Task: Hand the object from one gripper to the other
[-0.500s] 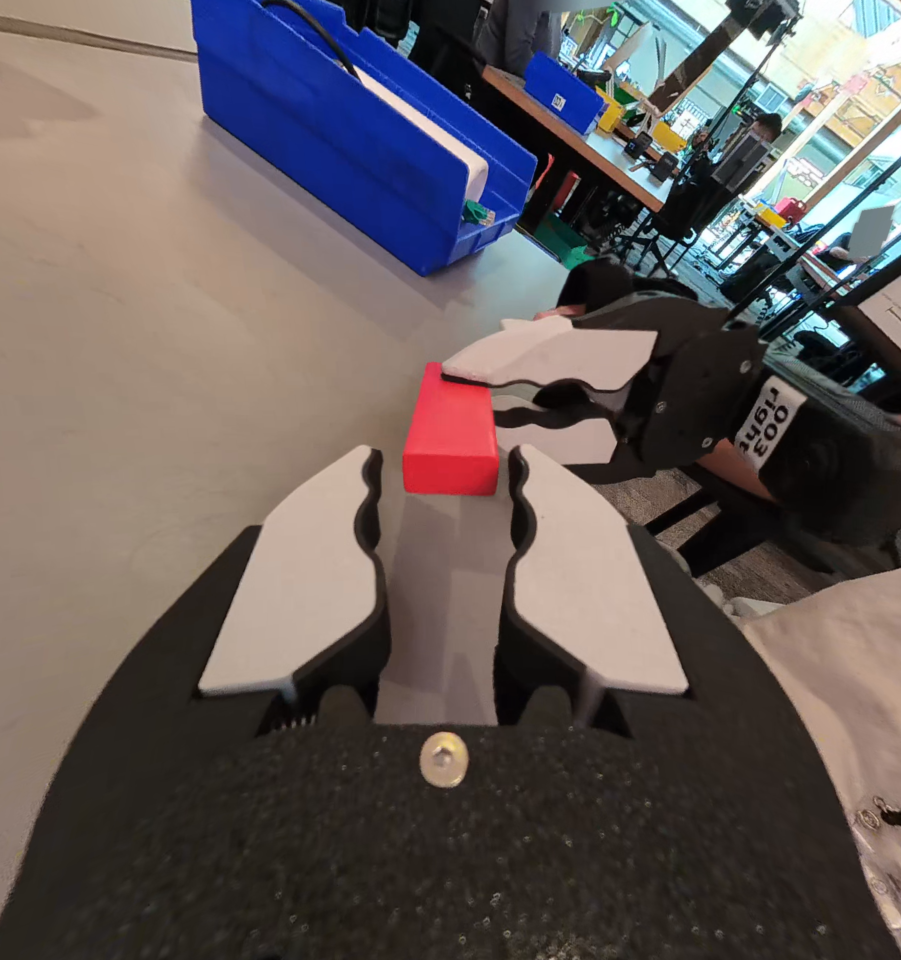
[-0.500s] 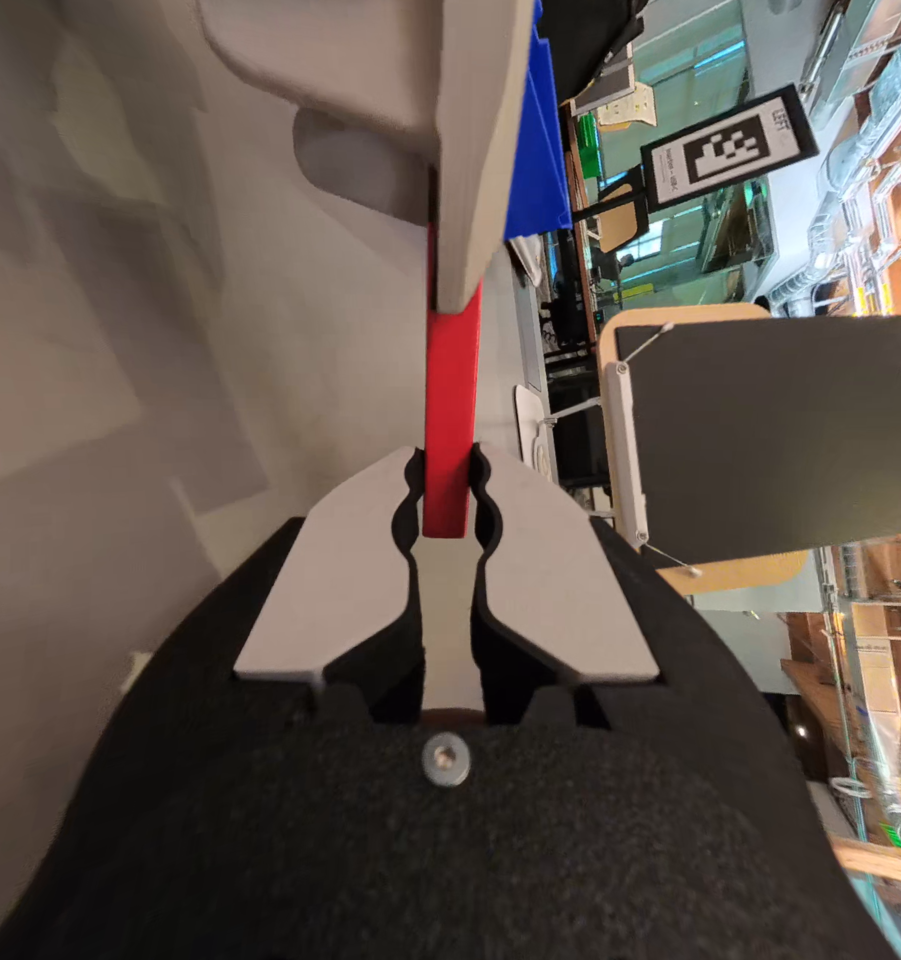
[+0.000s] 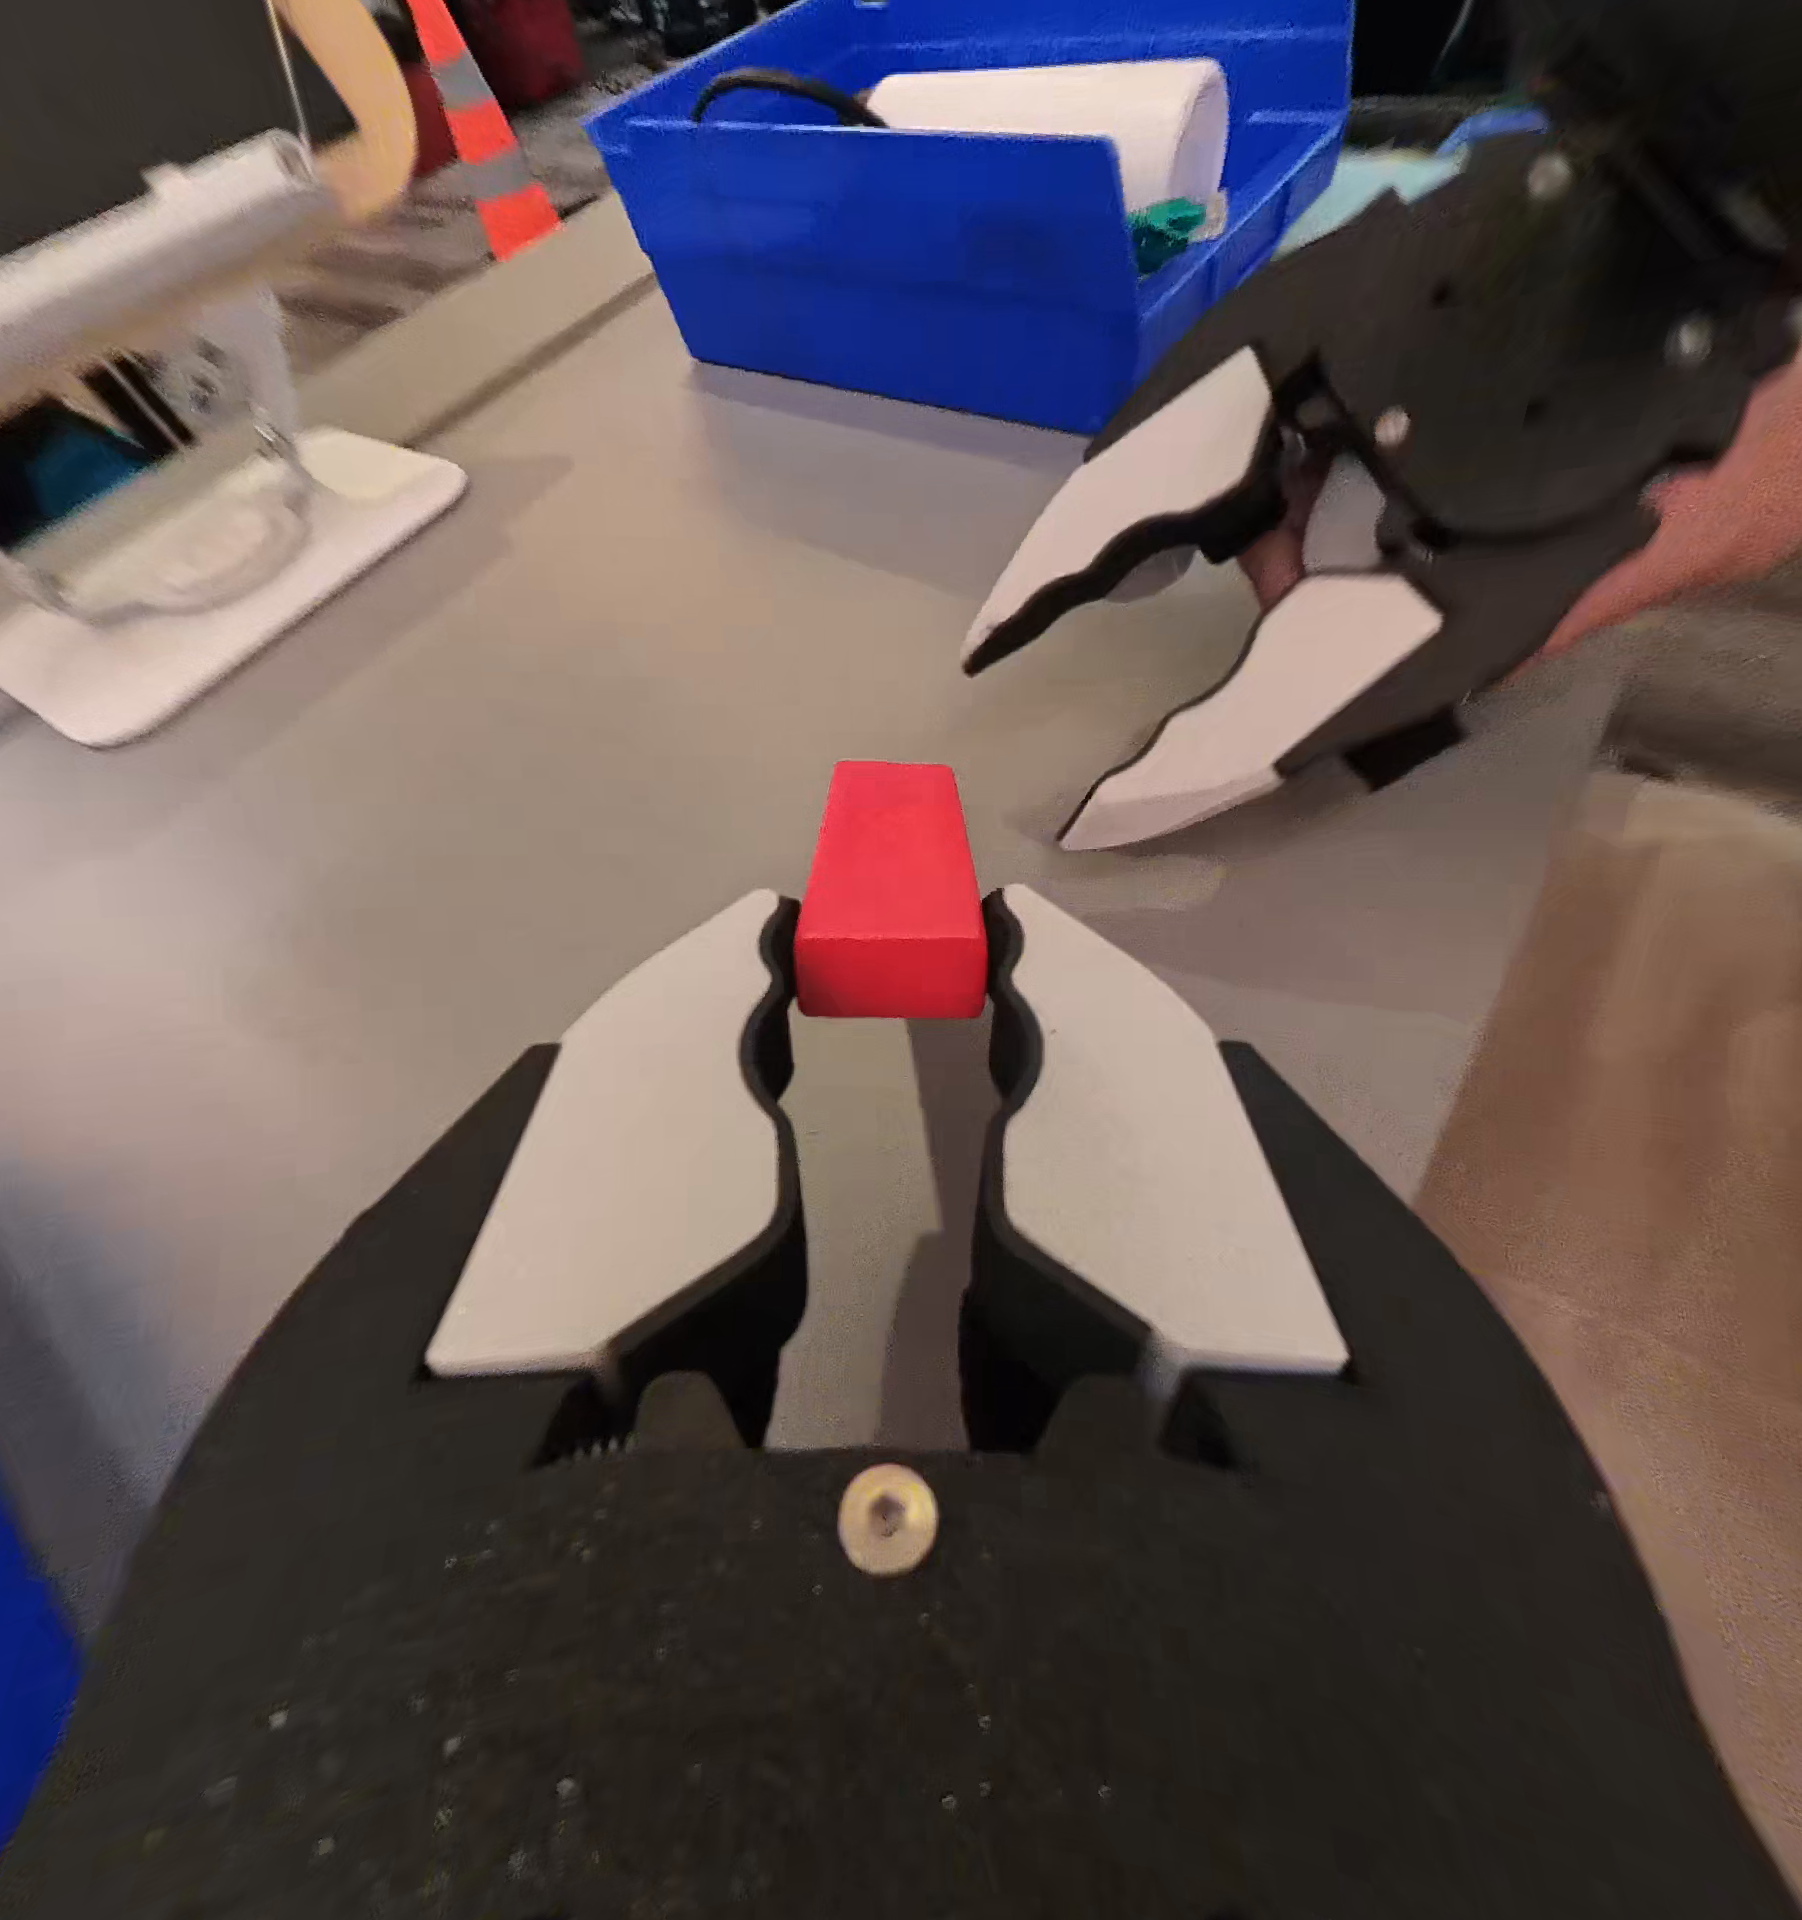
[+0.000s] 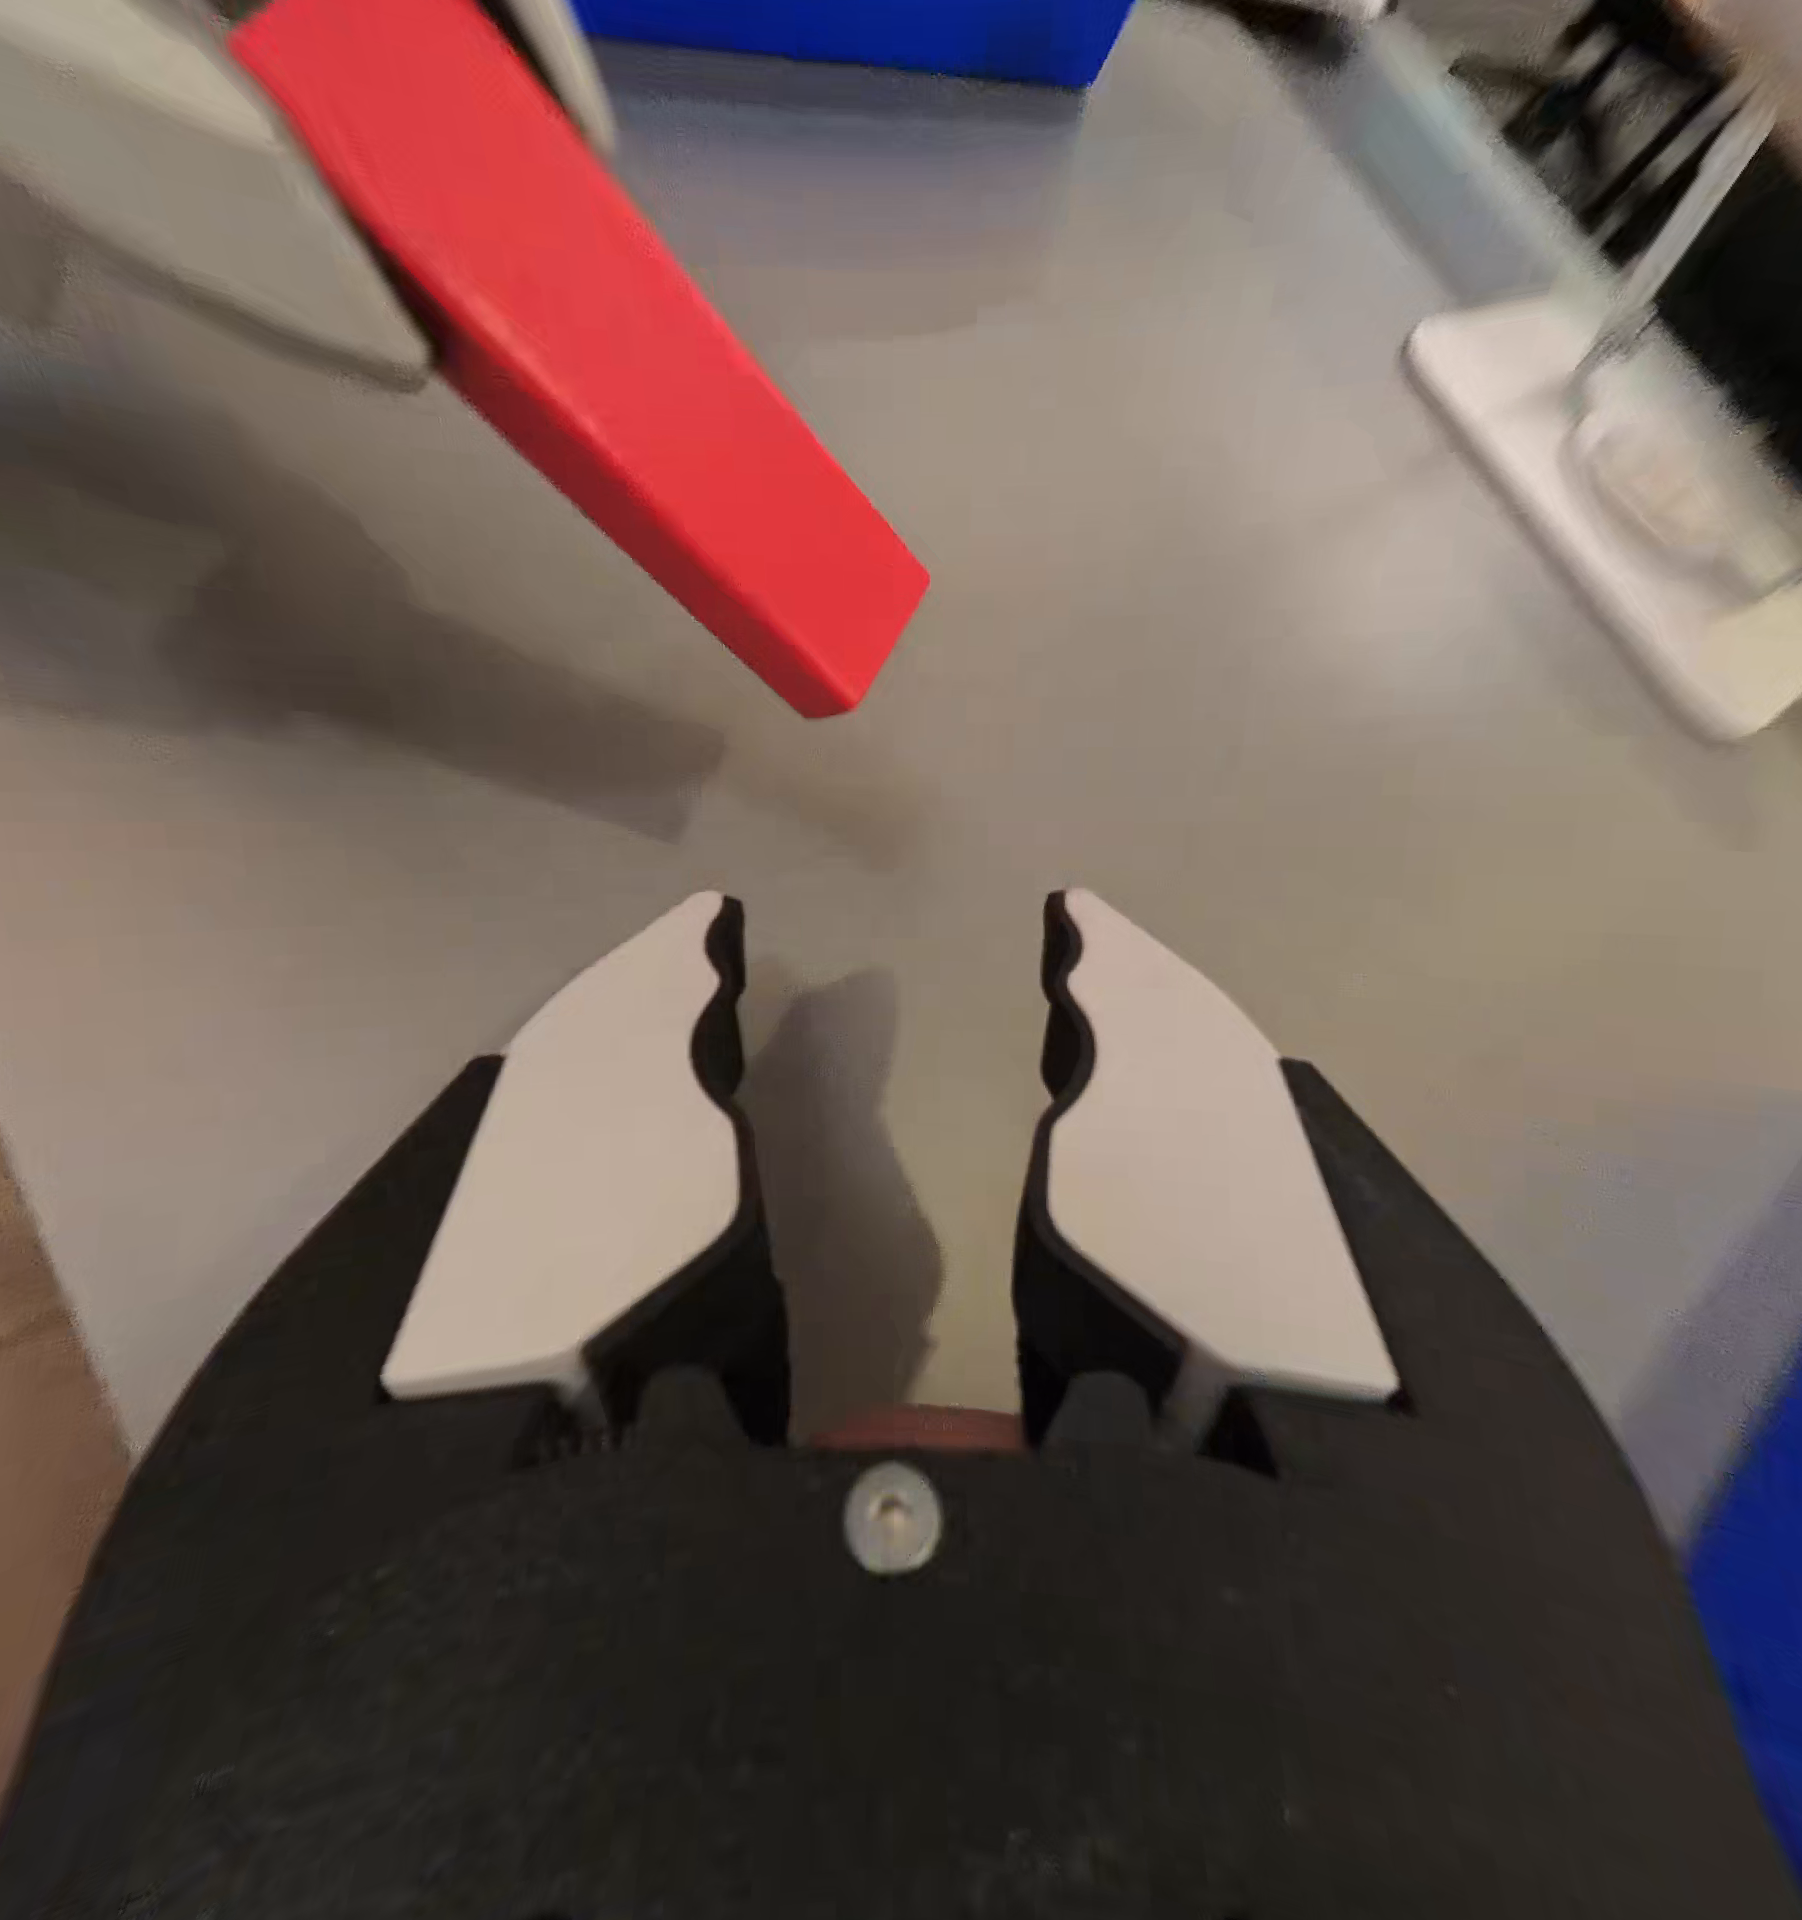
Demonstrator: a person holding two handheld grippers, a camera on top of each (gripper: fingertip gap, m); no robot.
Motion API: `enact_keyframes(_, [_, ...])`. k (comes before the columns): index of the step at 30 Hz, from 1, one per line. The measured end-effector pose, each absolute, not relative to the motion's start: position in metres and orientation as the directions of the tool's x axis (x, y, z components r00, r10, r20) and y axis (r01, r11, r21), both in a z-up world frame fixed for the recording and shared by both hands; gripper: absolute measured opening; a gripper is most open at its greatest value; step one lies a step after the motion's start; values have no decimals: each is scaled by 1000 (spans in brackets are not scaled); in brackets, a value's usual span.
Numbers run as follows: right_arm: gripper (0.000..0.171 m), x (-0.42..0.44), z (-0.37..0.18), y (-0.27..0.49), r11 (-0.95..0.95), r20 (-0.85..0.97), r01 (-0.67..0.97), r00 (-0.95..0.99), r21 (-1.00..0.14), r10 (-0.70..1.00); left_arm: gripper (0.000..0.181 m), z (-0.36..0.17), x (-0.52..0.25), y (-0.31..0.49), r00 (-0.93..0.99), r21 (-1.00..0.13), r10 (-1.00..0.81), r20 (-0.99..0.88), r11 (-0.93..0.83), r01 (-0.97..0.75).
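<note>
The red block (image 3: 892, 904) sits clamped between the tips of the left gripper (image 3: 890, 940), whose two fingers press on its near end while the rest of it juts forward above the grey table (image 3: 564, 675). The right gripper (image 4: 892, 935) is apart from the block, to its right, with its fingers spread and nothing between them; a person's hand (image 3: 1728, 488) holds it. From the right wrist view the block points in from the upper left. A blue bin (image 3: 907, 239) stands at the far side of the table, and a white stand (image 3: 222, 592) at the far left.
</note>
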State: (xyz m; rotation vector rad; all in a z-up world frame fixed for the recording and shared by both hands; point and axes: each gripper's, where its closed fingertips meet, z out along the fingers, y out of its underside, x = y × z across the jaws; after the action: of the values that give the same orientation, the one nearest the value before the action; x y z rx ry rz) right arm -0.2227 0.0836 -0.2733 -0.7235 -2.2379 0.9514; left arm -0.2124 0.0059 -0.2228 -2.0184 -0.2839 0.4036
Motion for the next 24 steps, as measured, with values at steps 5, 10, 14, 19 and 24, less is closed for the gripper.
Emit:
enact_keyframes(5, [67,-222,-273,66,271,-166,490,-678,-829,716,34,-223,-209,9,883,-835,340,-324,-542,-97])
enact_keyframes(10, [71,-220,-253,56,19,-464,579,-671,-815,578,34,-225,-206,12,853,-787,310,-420,-592,-172])
enact_keyframes(14, [93,-210,-236,47,-98,-598,624,-675,-775,432,34,-221,-205,14,785,-718,284,-550,-642,-271])
enact_keyframes(19, [95,-210,-243,35,-13,-464,545,-702,-838,540,34,-223,-199,20,661,-557,202,-722,-737,-383])
enact_keyframes(24, [97,-206,-238,27,-23,-478,541,-722,-841,499,34,-228,-195,25,603,-472,147,-784,-772,-426])
